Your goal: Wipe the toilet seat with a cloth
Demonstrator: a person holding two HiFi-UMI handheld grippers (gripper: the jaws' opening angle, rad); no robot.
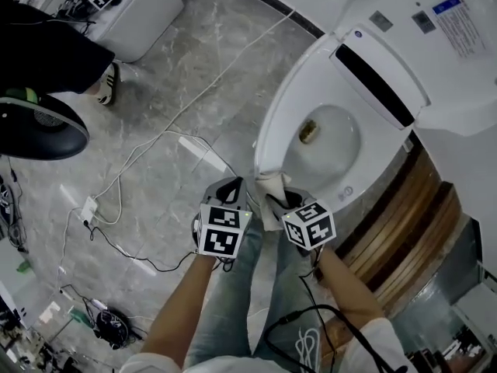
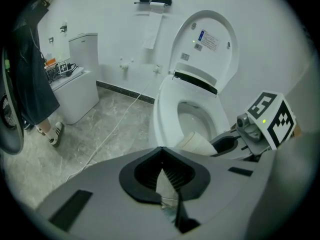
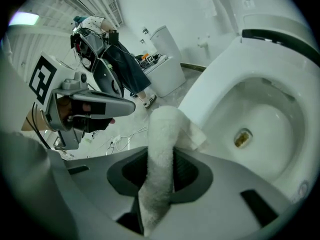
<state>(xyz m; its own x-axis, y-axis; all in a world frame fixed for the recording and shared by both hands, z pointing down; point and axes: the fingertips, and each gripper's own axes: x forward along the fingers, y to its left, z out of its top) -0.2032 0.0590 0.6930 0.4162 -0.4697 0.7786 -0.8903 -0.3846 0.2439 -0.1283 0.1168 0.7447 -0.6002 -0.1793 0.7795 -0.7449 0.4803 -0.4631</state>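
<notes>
The right gripper point(image 1: 278, 200) has its jaws clenched on a white cloth point(image 3: 162, 134), whose loose folded end sits at the front edge of the toilet seat point(image 1: 272, 130). The left gripper point(image 1: 231, 190) hangs just beside it, jaws pressed together on nothing.

The main risk is that the free end flops inward over the bowl point(image 1: 330, 134) and gets wet, since only a narrow strip is pinched. The two grippers are also close enough to knock together on a sideways sweep.

The seat ring is fully exposed, with the lid point(image 1: 435, 29) raised. The wooden panel point(image 1: 404, 208) crowds its right side (the left side is roomier). A white cable point(image 1: 155, 142) trails across the floor near the person's legs and could snag a foot.
</notes>
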